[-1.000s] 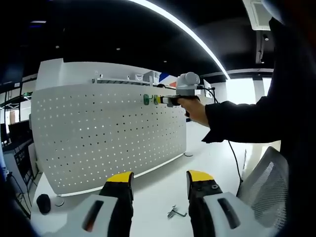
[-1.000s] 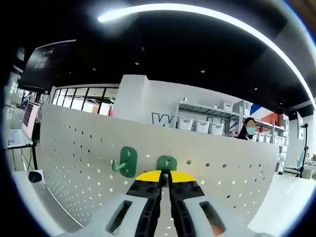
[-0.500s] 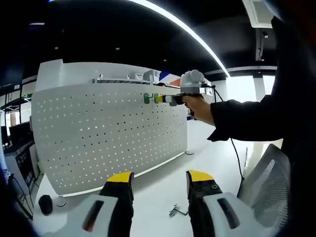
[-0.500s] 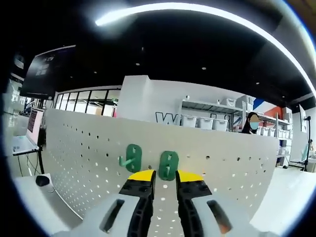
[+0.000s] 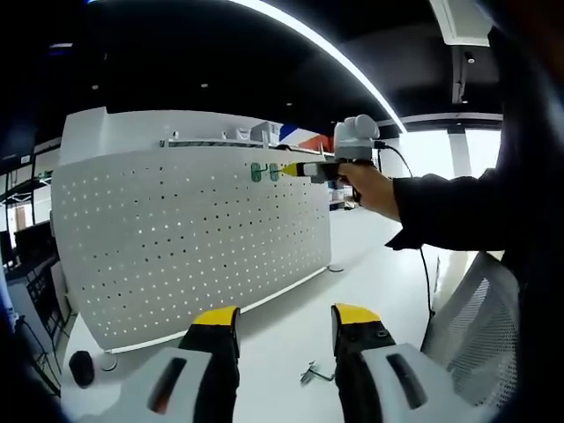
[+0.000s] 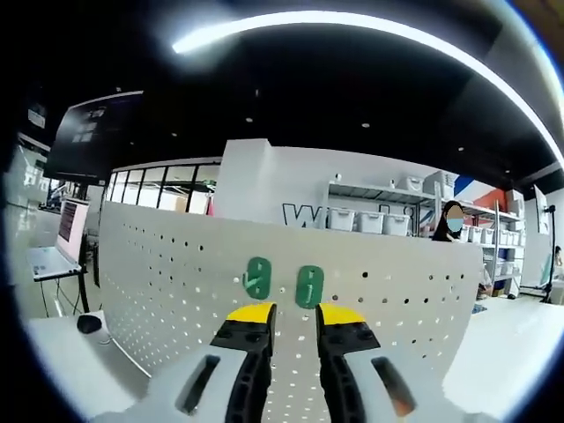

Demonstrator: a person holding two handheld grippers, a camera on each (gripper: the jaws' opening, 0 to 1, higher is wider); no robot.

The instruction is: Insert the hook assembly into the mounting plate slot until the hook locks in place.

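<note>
Two green hooks (image 6: 309, 286) sit side by side near the top edge of the white perforated mounting plate (image 6: 176, 291), the right one looking seated. My right gripper (image 6: 284, 315) hangs just short of it, jaws apart, empty. My left gripper (image 5: 278, 319) is low over the desk (image 5: 291, 339), jaws apart, idle. Insertion looks done; lock unconfirmed. A small metal part (image 5: 310, 374) lies on the desk.

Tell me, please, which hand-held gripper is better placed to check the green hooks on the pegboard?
Right: the right hand-held gripper is open just before the two green hooks on the pegboard; the left hand-held gripper hangs far back, over the table.
</note>
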